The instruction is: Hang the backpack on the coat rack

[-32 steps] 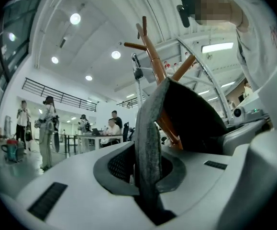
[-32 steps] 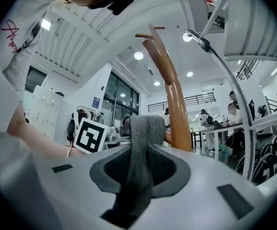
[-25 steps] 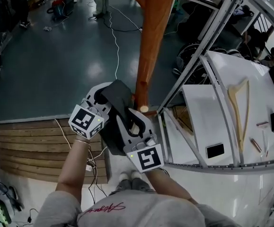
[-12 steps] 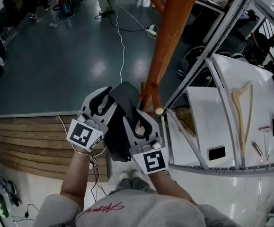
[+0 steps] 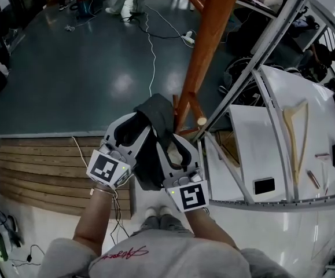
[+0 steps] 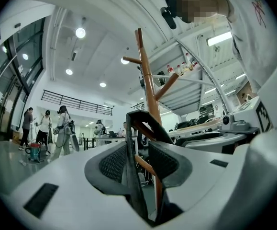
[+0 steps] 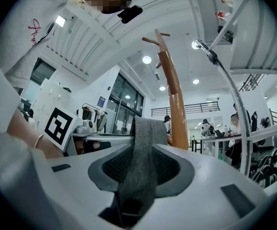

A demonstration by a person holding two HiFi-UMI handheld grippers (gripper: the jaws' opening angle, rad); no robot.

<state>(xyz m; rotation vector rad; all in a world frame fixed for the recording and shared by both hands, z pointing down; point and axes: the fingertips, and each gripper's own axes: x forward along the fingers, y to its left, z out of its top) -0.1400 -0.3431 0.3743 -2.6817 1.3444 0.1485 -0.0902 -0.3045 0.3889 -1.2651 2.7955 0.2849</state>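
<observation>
In the head view the dark backpack (image 5: 147,169) hangs between my two grippers, close in front of the orange-brown wooden coat rack (image 5: 205,57). Its strap (image 5: 157,113) rises beside the pole. My left gripper (image 5: 131,133) is open. In the left gripper view the strap (image 6: 130,169) stands edge-on between the pads, with a gap on its right through which the rack (image 6: 147,80) shows. My right gripper (image 5: 177,149) holds the grey strap (image 7: 145,143), which fills the space between its pads. Its jaws are opening. The rack's pole (image 7: 174,95) rises just behind.
A white table (image 5: 283,155) in a metal frame stands at the right, with a phone (image 5: 263,185) and a pale wooden piece (image 5: 294,132) on it. Wooden planks (image 5: 40,172) lie at the left. A cable (image 5: 150,45) runs across the floor. People (image 6: 61,131) stand far back.
The left jaws have spread apart and no longer pinch the strap. Both grippers and the backpack have shifted closer to the rack's pole, and the strap stands higher beside it.
</observation>
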